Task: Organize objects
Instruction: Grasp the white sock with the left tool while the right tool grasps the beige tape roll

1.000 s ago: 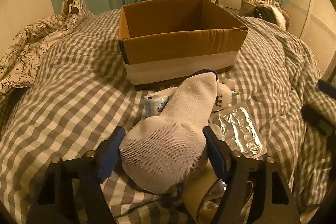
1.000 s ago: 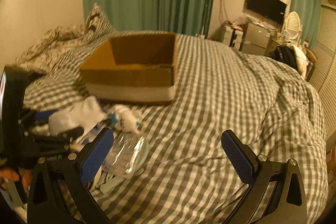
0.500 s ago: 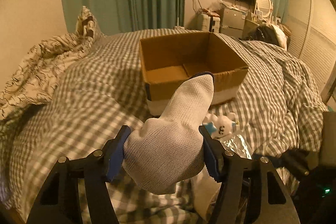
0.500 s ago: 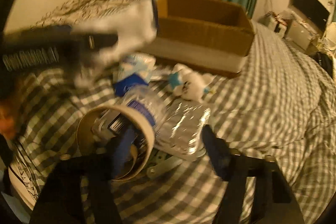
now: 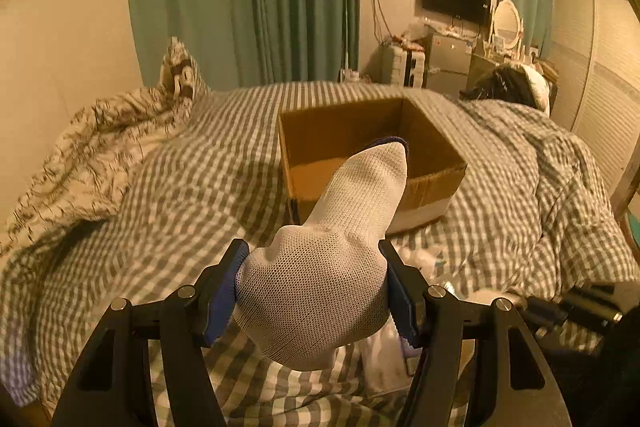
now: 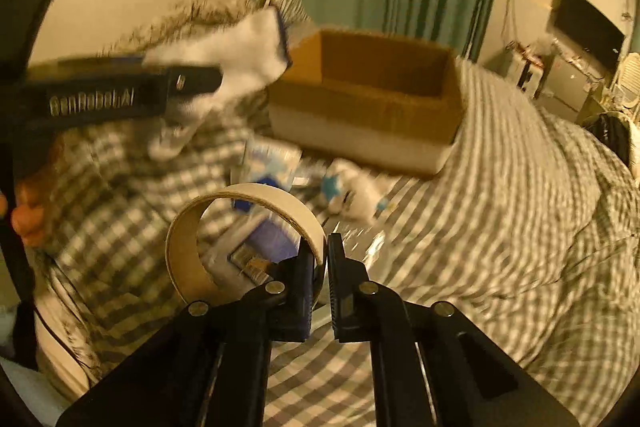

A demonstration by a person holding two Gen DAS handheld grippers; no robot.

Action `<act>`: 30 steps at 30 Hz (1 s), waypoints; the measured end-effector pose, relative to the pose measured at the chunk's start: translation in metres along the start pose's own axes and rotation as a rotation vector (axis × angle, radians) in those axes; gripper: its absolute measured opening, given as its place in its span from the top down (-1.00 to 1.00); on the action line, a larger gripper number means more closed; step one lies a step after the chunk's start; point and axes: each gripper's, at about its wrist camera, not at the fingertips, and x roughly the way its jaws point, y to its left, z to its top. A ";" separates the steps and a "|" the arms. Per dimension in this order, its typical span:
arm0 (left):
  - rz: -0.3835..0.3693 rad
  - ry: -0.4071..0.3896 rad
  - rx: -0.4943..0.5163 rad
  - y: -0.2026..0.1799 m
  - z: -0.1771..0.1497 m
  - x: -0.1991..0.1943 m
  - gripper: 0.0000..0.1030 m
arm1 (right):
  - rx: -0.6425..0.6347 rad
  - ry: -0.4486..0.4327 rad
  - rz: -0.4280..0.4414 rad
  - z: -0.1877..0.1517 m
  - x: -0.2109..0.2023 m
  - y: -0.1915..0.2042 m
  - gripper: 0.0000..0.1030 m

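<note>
Left wrist view gives you the plainest picture. Across the whole lower frame spreads the bed with its grey-and-white checked duvet (image 5: 208,187), which carries everything. At frame centre sits the open brown cardboard box with a pale band round its base (image 5: 432,183); it appears to be the collecting place, its mouth facing up and nothing visible inside.

Your left claw (image 5: 314,291) is closed about halfway, its blue pads pressing both sides of the white knitted sock with a dark cuff (image 5: 332,251). You hold it by the bunched foot end, so the cuff points forward over the box, which suits a drop from above.

Right wrist view, blurred, shows the loose heap lying just in front of the box at frame centre: a white-and-blue packet (image 6: 272,167), a small white plush toy with blue markings (image 6: 352,195) and a silvery foil pack (image 6: 360,247). They lie close together, probably waiting their turn.

Your right claw (image 6: 323,267) is pinched nearly shut on the wall of the tan cardboard tape-roll ring (image 6: 188,251), one finger inside the ring and one outside; that thin wall explains the narrow gap.

Lettering on the left claw's side, at the left of the right wrist frame, is smeared; it looks like "GenRobot.AI", though I cannot be sure. Print on the packet is unreadable.
</note>
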 end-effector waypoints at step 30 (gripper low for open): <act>0.033 0.094 0.010 -0.024 0.109 0.144 -0.35 | 0.126 -0.092 0.011 0.178 0.103 -0.134 0.86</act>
